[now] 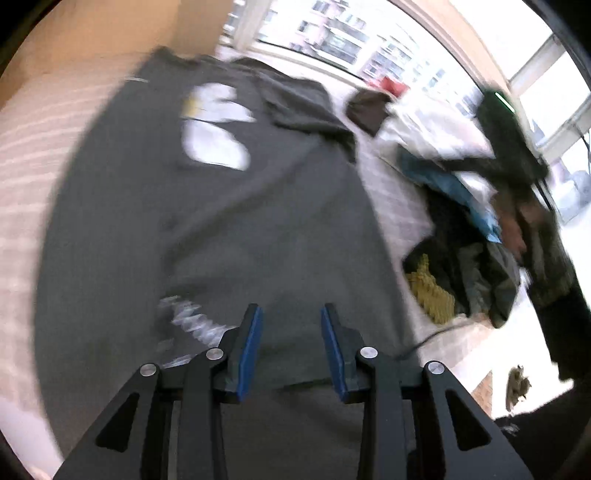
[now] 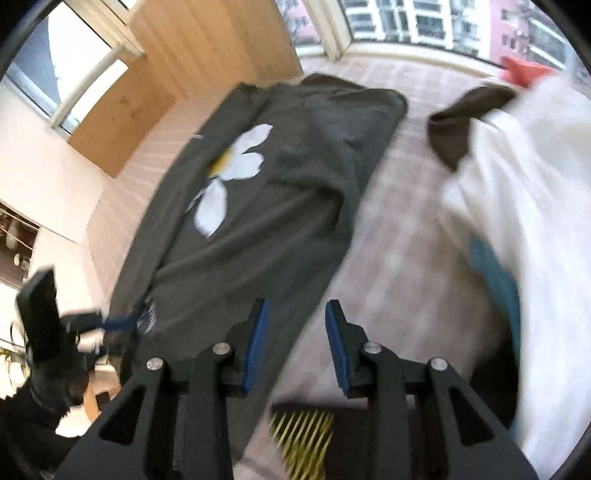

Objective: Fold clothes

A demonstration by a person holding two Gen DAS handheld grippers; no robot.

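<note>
Here the dark grey shirt [image 1: 229, 221] lies spread flat on the surface [image 1: 33, 155], which wears a pale pink checked cloth; a white daisy print [image 1: 214, 125] with a yellow centre sits on the upper chest, and blurred white lettering [image 1: 188, 321] runs near the hem closest to the camera. In the left wrist view one sleeve [image 1: 299, 107] is bunched at the shirt's far right. The right wrist view shows the same shirt [image 2: 258, 206] running lengthwise away from the camera, its daisy [image 2: 229, 173] left of centre.

The left tool [image 1: 291, 314] hovers over the hem with its blue-padded fingers [image 1: 251, 347] spread wide and nothing between them. The right tool [image 2: 295, 310] is likewise wide apart and empty, poised above the shirt's right edge, where the grey fabric meets the checked cloth.

To the right of the shirt sits a loose heap of other clothes [image 1: 461, 229]: white, blue, dark green and a yellow knit piece, all smeared by motion. A brown garment [image 2: 465, 122] and a large white one [image 2: 524, 206] lie near the right tool. Beyond the surface stand a wooden panel [image 2: 184, 62] and windows [image 2: 424, 22] facing apartment blocks.
</note>
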